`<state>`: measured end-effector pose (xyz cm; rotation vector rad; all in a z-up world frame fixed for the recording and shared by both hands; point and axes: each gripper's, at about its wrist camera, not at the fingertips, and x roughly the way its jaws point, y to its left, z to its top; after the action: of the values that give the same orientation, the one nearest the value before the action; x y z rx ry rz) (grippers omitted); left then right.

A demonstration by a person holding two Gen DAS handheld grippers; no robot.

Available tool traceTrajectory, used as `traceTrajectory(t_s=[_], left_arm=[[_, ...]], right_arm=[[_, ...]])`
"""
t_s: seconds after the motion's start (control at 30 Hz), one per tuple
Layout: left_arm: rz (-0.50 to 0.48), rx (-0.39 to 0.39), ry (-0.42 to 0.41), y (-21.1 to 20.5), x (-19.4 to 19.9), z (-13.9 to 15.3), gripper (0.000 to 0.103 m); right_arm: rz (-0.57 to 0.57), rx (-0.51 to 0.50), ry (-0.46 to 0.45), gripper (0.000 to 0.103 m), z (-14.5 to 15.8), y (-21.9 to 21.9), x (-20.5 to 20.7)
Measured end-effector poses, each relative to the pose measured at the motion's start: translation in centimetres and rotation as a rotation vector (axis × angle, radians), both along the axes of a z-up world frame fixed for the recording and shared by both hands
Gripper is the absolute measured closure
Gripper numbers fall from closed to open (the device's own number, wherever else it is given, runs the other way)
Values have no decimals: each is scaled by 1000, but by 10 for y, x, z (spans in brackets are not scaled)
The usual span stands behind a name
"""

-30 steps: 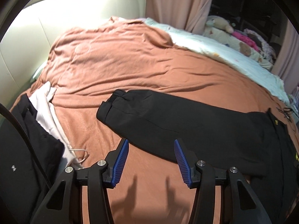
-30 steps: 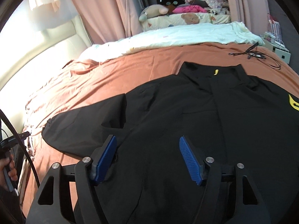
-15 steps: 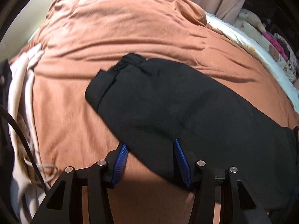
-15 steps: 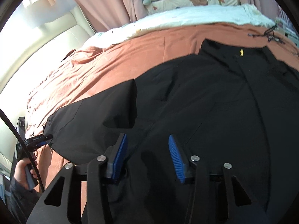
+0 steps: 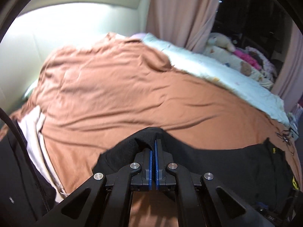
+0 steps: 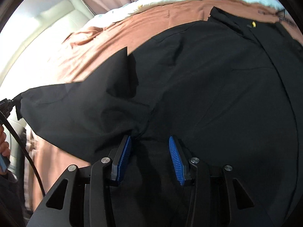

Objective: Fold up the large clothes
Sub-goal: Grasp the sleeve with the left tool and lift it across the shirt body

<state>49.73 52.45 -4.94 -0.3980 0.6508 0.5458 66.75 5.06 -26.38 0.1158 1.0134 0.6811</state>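
Observation:
A large black jacket lies spread on the rust-brown bedspread, collar with a small yellow tag at the far side. Its left sleeve is lifted off the bed. My left gripper is shut on the sleeve's cuff and holds it raised; it also shows at the left edge of the right wrist view. My right gripper is open, its blue pads low over the jacket near the armpit folds, nothing between them.
A white garment and another black garment lie at the bed's left edge. A pale quilt with stuffed toys runs along the far side. Pink curtains hang behind. A black cable lies at right.
My left gripper closed on the sleeve cuff and lifted it off the bed. My right gripper moved lower and closer over the jacket and stayed open.

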Motion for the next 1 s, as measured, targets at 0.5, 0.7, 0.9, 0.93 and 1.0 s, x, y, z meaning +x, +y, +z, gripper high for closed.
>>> traceTrajectory(t_s=[0.5, 0.7, 0.9, 0.93, 1.0], left_arm=[[-277, 134, -146, -171, 41, 165, 102], [-424, 156, -167, -259, 62, 195, 102], [-565, 163, -165, -335, 88, 205, 102], [-590, 161, -163, -348, 93, 203, 101], [-635, 156, -156, -368, 104, 199, 101]], right_arm=[[-156, 162, -80, 38, 58, -123, -23], [-248, 190, -64, 37, 49, -182, -42], [-334, 236, -20, 36, 36, -227, -35], [-350, 246, -21, 31, 37, -234, -32], [-392, 252, -31, 23, 41, -253, -30]])
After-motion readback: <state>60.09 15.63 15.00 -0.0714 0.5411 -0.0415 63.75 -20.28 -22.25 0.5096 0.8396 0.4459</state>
